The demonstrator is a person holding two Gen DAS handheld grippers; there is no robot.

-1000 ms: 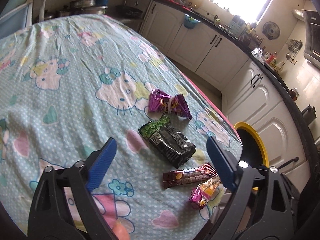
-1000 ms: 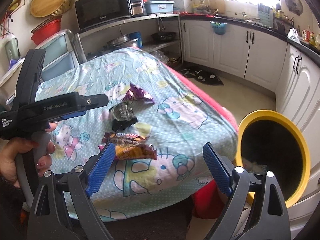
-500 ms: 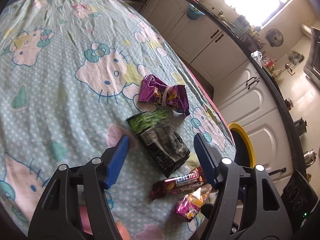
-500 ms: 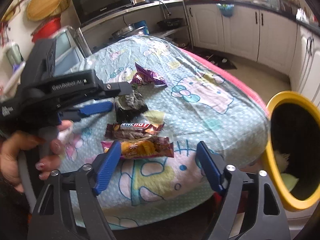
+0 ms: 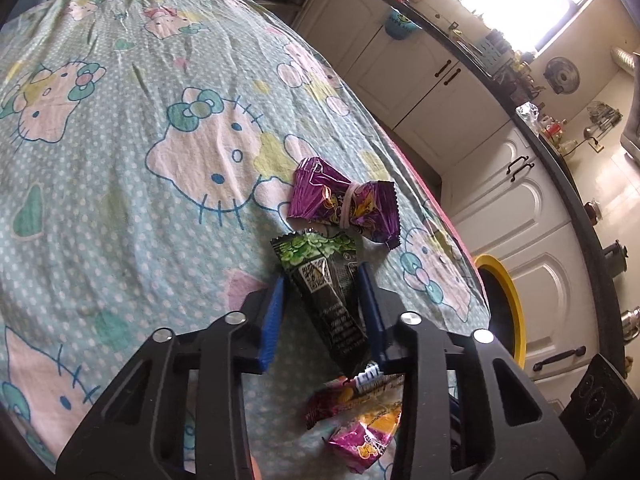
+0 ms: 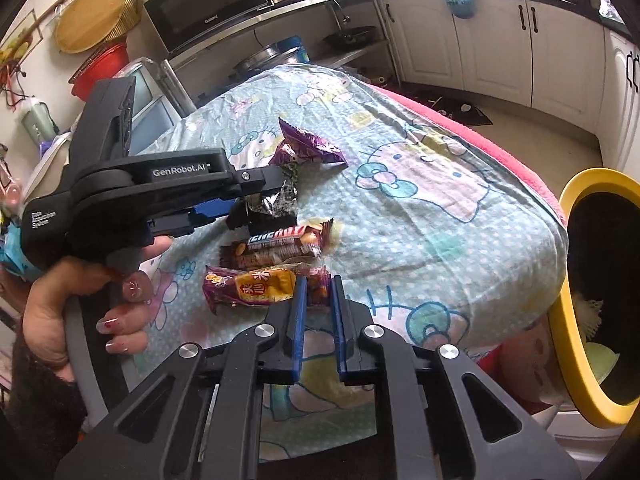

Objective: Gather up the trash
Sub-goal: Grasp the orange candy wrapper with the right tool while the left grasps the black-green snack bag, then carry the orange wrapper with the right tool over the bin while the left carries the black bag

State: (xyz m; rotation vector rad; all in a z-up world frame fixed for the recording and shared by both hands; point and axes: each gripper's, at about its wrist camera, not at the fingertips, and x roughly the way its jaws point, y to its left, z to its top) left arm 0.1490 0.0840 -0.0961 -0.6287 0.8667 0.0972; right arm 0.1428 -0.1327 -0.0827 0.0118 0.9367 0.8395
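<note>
Several wrappers lie near the table's edge. My left gripper (image 5: 322, 276) is shut on the black and green wrapper (image 5: 324, 280), which shows crumpled in the right wrist view (image 6: 276, 196). My right gripper (image 6: 318, 282) is shut on the right end of the orange and purple wrapper (image 6: 256, 290), also seen in the left wrist view (image 5: 368, 436). A brown chocolate bar wrapper (image 6: 280, 246) lies between them. A purple wrapper (image 5: 344, 204) lies further in on the table (image 6: 312, 146). The yellow-rimmed bin (image 6: 576, 320) stands beside the table, to the right.
The table has a pale blue cartoon-cat cloth (image 5: 120, 160) with a red edge (image 6: 500, 156). White kitchen cabinets (image 5: 440, 80) line the far wall. A microwave (image 6: 208, 12) and shelves stand behind the table. The bin holds some trash (image 6: 600, 356).
Both grippers have moved down and forward to the wrappers and closed: the left on the black and green wrapper, the right on the orange and purple one.
</note>
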